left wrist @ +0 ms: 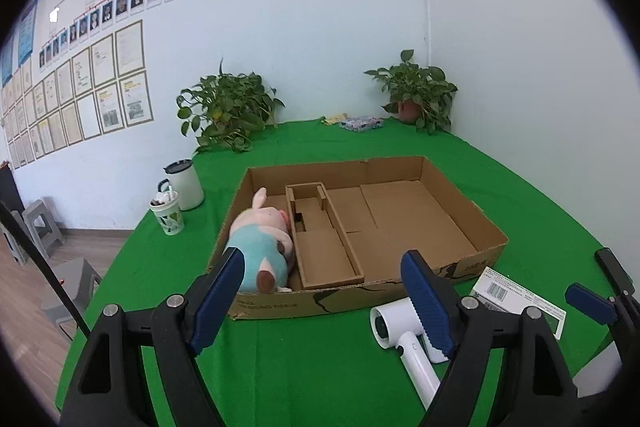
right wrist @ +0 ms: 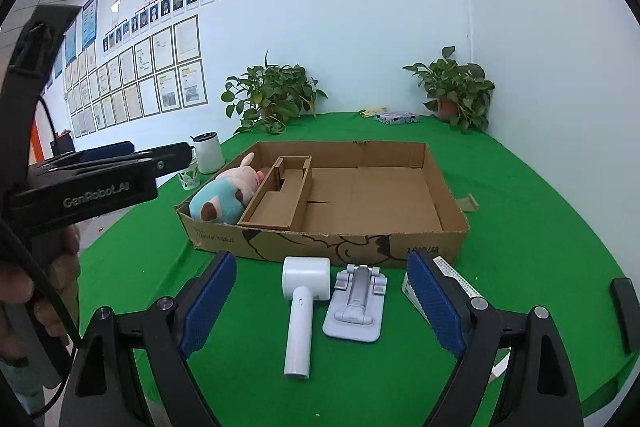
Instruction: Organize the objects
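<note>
With both my left gripper (left wrist: 324, 301) and right gripper (right wrist: 322, 307) spread wide and empty, I judged the rigid, smooth hair dryer (right wrist: 299, 311) best grasped by its handle.

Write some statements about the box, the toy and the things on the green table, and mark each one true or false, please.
1. The plush toy lies inside the cardboard box, in its left compartment. True.
2. The white handheld device is inside the box. False: it lies on the green table, in front of the box.
3. The right gripper is open and its fingers hold nothing. True.
4. The large right part of the box is full of objects. False: it is empty, only bare cardboard shows.
5. The grey folding stand lies just to the right of the white device. True.
6. The left gripper is shut on the plush toy. False: it is open and holds nothing.
</note>
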### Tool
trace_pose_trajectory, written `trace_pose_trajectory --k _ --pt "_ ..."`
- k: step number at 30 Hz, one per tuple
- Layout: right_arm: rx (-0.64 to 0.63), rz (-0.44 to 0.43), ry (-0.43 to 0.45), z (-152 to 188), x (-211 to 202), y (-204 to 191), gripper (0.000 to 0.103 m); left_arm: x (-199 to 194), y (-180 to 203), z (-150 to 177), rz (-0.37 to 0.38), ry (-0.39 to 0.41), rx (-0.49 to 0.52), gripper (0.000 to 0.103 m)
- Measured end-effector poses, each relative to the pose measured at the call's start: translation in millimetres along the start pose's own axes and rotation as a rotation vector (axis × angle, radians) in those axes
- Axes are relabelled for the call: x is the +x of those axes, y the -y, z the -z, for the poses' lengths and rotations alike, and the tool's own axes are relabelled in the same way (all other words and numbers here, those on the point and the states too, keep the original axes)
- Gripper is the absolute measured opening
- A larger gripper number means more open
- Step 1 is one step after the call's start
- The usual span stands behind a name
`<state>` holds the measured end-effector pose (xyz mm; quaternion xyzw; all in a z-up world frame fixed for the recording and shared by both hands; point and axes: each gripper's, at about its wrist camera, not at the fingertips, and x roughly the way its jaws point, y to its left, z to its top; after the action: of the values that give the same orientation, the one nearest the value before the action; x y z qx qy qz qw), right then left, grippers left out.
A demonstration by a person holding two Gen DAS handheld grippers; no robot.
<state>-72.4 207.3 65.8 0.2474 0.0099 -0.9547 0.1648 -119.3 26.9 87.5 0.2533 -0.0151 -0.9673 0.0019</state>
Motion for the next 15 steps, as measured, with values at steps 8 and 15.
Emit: trace_pose_trajectory --k 8,15 --pt "0.042 -0.013 -0.034 8 12 21 0.087 96 42 -14 0.078 -0.155 0.045 0.08" --pt "0.131 0.039 -0.087 24 34 67 0.087 180 49 1 0.007 -0.334 0.075 0.068"
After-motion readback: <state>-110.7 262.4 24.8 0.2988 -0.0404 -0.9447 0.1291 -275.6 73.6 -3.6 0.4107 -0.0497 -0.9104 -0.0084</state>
